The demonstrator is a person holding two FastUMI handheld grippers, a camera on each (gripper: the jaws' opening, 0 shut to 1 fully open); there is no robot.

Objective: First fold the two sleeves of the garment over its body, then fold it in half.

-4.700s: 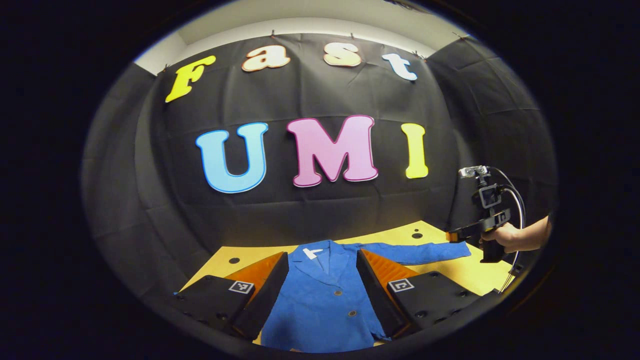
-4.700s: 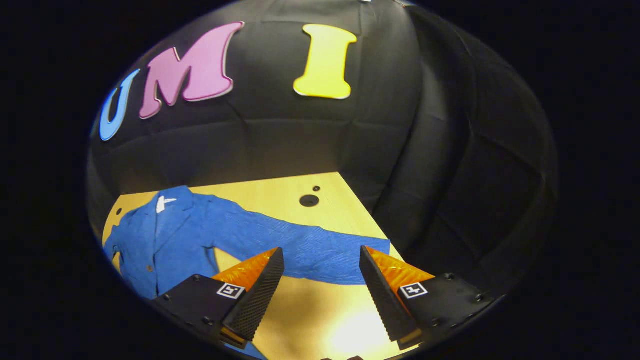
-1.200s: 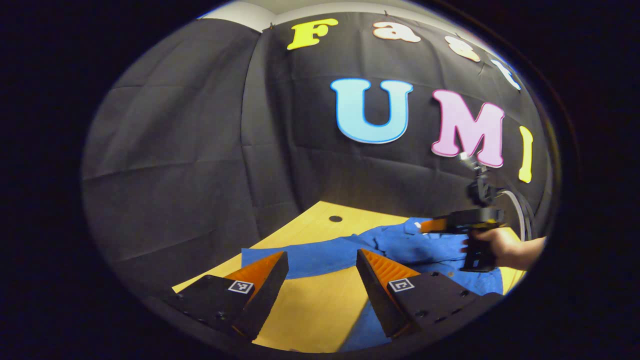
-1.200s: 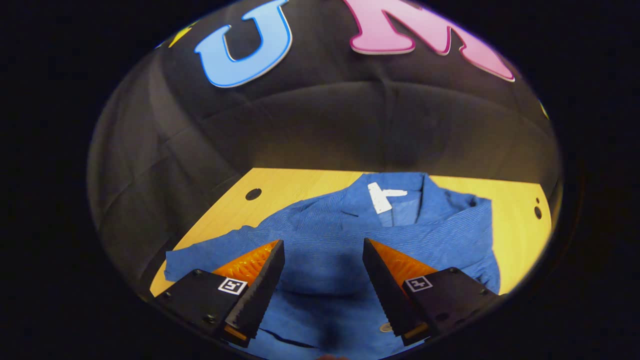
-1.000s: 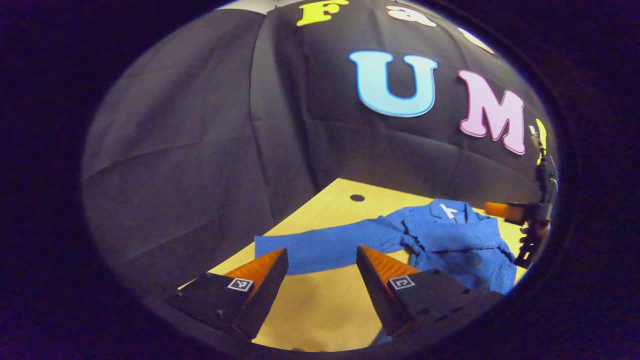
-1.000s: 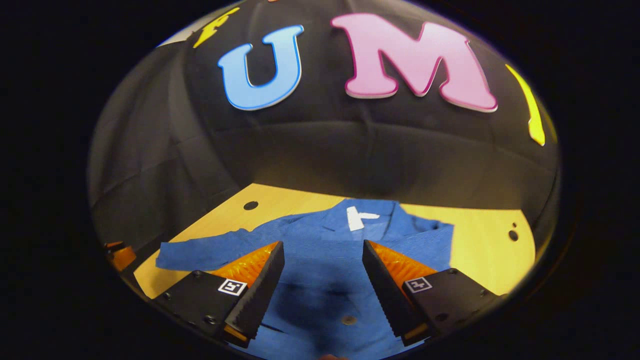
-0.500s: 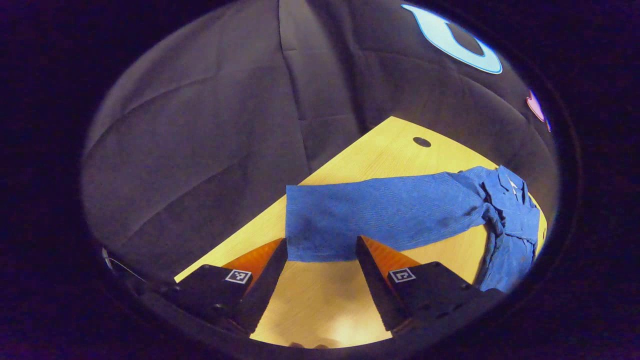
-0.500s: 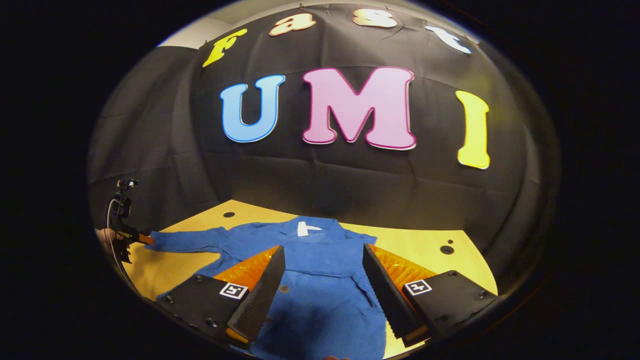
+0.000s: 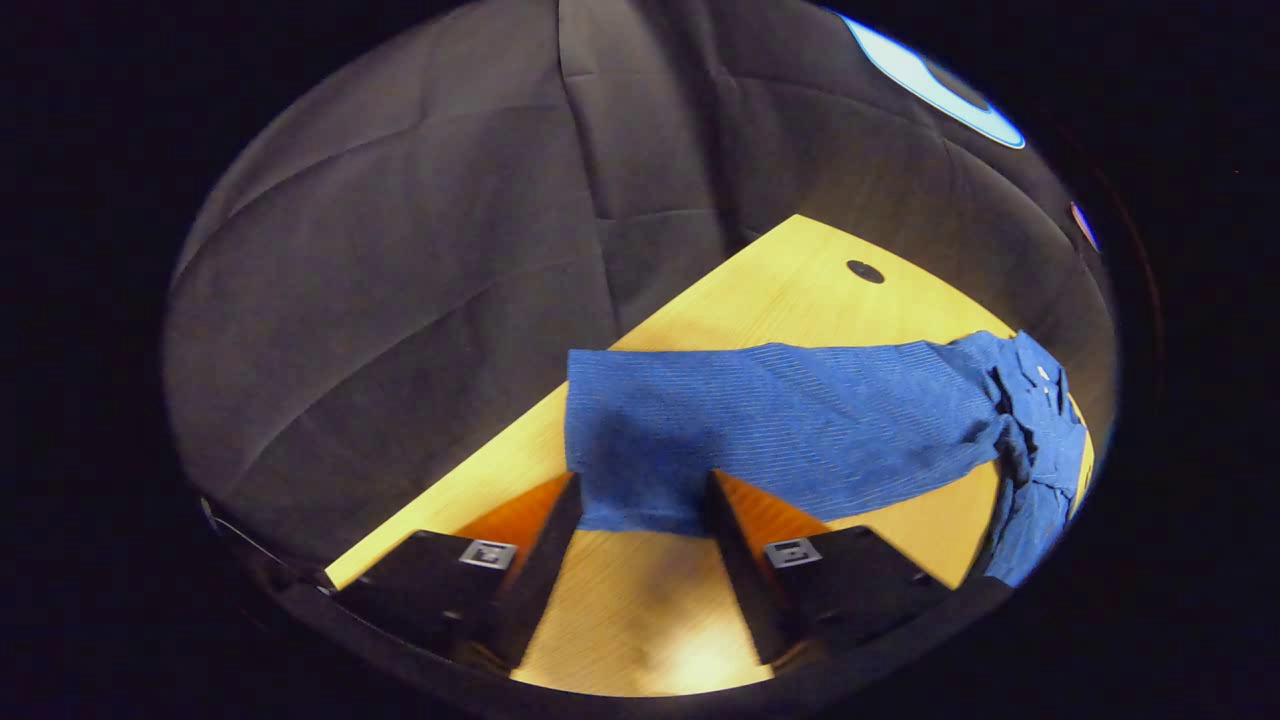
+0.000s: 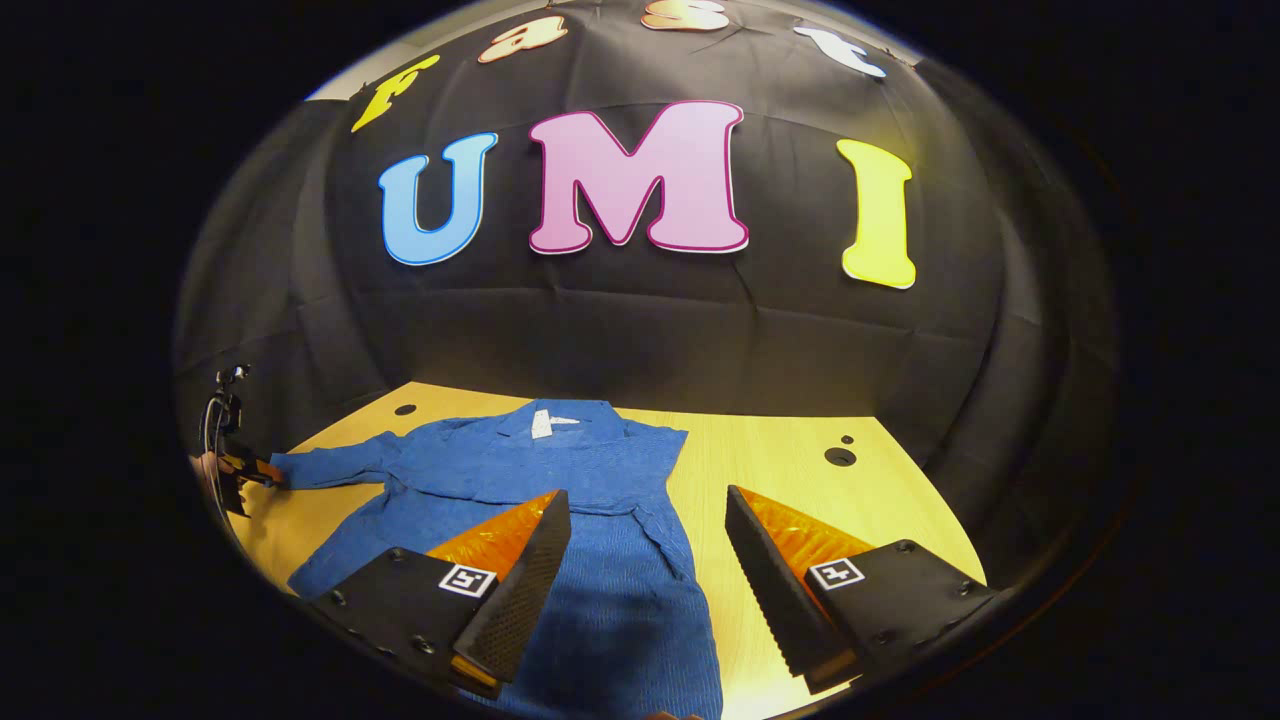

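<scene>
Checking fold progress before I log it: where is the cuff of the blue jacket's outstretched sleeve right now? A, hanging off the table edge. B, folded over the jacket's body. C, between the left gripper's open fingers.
C: the outstretched sleeve's cuff lies flat on the yellow wooden table, between the open left gripper fingers.

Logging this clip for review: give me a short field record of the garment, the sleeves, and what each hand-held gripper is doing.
garment: blue jacket lying flat on the wooden table, collar toward the booth wall
right sleeve: already folded over the body
left sleeve: the left sleeve stretched out flat, not yet folded
left hand-held gripper: the left hand-held gripper open, fingers either side of the cuff end
right hand-held gripper: the right hand-held gripper open, holding nothing, above the jacket's lower part
</scene>
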